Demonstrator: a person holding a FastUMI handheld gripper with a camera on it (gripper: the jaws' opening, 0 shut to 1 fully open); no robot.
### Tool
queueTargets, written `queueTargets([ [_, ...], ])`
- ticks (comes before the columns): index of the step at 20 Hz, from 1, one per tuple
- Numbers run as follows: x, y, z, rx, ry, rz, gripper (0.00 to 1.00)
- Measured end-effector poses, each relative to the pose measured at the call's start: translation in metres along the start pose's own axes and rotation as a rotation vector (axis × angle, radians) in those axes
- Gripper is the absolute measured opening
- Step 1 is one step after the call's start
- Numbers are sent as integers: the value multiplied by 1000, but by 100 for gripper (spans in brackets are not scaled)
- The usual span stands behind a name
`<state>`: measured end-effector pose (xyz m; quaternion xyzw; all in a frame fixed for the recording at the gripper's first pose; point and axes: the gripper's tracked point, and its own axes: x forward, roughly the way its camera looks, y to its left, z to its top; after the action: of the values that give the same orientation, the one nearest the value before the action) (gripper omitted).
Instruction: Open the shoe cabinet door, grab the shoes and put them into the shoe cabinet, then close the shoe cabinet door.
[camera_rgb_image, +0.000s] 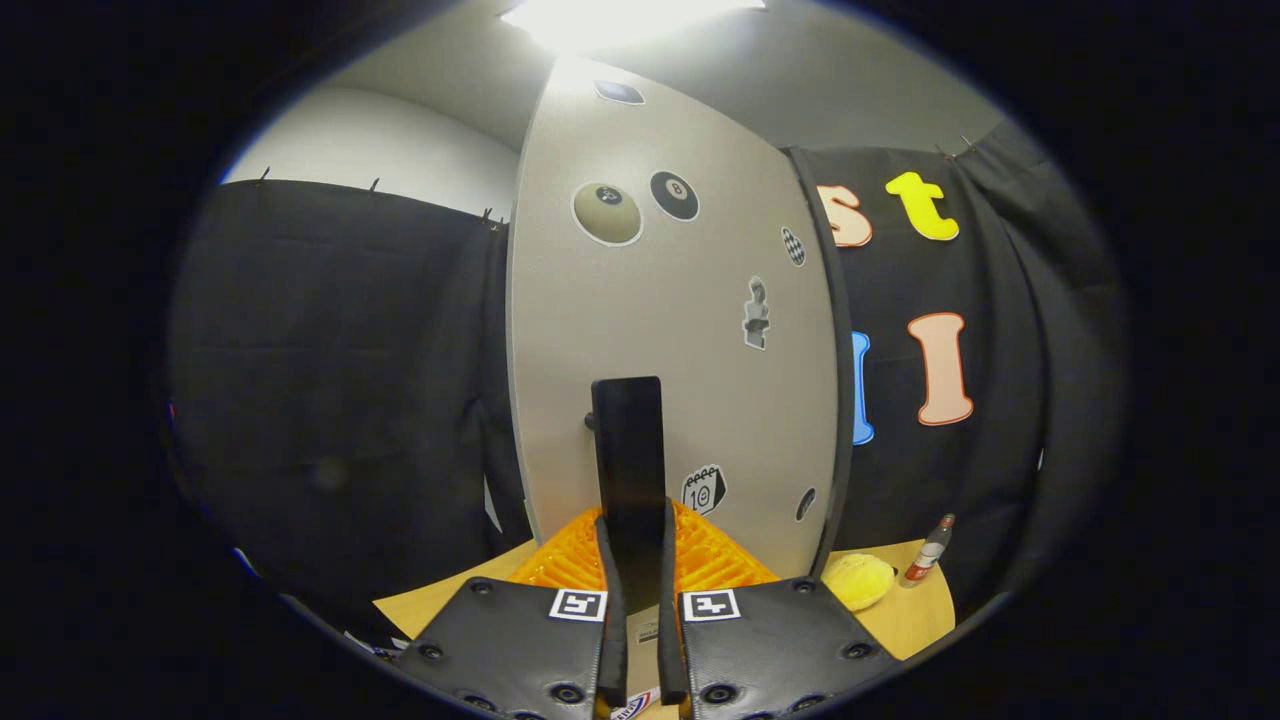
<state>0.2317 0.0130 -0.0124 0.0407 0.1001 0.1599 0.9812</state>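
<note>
The shoe cabinet door (670, 330) is a tall pale panel with several stickers on it, standing right in front of me. A black upright handle (628, 450) is fixed to its lower middle. My gripper (638, 590) is shut on the lower end of this handle, one finger pressing on each side. Just behind the fingers, at the foot of the door, lies an orange ribbed object (715, 560); I cannot tell what it is.
A wooden tabletop (910, 615) runs under the gripper. On it, to the right of the door, sit a yellow round soft object (858, 580) and a small upright bottle (928, 550). Black cloth walls close in on both sides.
</note>
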Motion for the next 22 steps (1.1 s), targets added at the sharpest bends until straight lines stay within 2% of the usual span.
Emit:
queueTargets([
  [5,-18,-23,0,-14,-14,-29,14],
  [10,-44,-55,-2,-9,-32,-101,13],
  [17,-64,-133,0,37,-48,-302,12],
  [18,-68,-147,0,37,-51,-332,8],
  [20,-69,-146,-4,81,-29,-298,5],
  [22,-73,-140,-2,132,-41,-265,9],
])
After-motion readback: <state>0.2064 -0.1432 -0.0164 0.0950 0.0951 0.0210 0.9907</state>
